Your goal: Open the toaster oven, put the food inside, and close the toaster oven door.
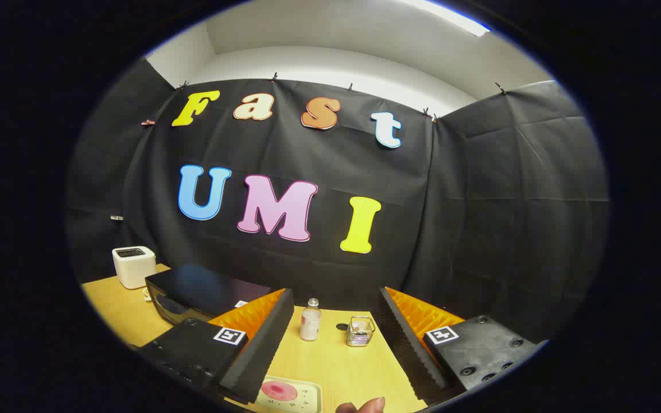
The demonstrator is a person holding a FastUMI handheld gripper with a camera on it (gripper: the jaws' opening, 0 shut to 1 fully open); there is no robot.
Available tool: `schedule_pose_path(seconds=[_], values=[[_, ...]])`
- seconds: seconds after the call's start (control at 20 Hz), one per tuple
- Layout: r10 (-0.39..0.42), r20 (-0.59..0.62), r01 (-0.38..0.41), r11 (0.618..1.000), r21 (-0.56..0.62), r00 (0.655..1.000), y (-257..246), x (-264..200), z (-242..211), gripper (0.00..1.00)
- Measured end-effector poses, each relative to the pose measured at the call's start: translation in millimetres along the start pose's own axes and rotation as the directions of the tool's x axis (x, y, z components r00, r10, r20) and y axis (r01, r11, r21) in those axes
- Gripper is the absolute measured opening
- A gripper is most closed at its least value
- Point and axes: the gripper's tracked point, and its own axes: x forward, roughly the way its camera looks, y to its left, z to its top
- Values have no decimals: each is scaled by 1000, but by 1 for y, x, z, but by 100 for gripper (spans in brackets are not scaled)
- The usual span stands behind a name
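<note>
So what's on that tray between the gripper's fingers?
A round pink piece of food lies on the tray, which sits on the table between the open gripper's fingers. The tray's near edge is cut off, so the rest is unseen.

mount: fisheye on the tool (330, 350), looking forward along its parted fingers
height: raised over the worktop (330, 361), tilted slightly down
facing: booth back wall, across worktop
range: near worktop, wall farther off
</note>
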Motion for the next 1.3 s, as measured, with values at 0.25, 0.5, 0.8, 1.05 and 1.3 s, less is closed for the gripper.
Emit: schedule_pose_path(seconds=[0.25,0.5,0.8,1.05,1.3], values=[[-5,7,5,1000,-9,1000,0,2,-1,98],[-1,7,1,1000,-19,1000,-1,3,-2,98],[4,5,-4,1000,-19,1000,0,3,-3,98],[12,11,-12,1000,-26,1000,0,4,-2,98],[29,10,-28,999,-21,1000,11,4,2,98]])
